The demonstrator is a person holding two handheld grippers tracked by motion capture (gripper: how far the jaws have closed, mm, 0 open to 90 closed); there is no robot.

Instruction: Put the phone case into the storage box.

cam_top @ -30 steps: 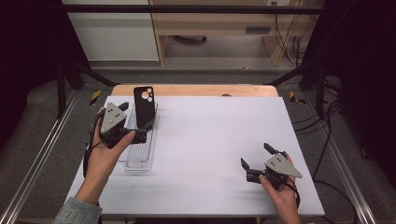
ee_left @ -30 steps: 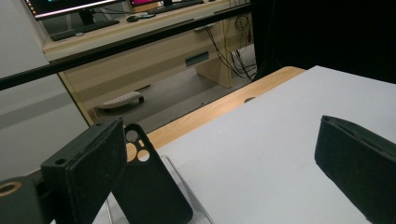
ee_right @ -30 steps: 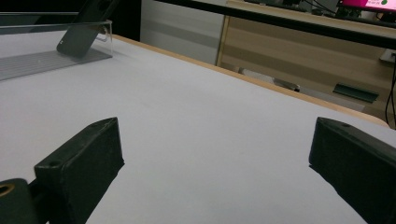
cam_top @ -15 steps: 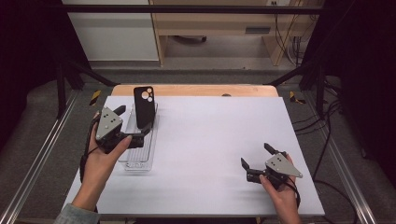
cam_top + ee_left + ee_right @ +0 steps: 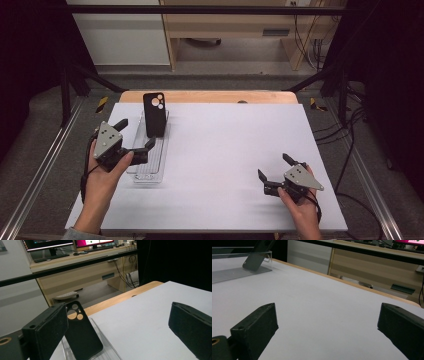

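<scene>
In clear rack point(image 5: 150, 172): black phone case point(image 5: 154, 114) leaning upright, camera cutouts up.

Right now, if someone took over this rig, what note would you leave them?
Left gripper: open, holding nothing, beside the clear tray at the table's left.
Right gripper: open, holding nothing, low over the white table near its right front.
Phone case: black, propped tilted at the tray's far end, untouched.
Done: nothing gripped yet.
Left: probably grasp the phone case with the left gripper.
</scene>
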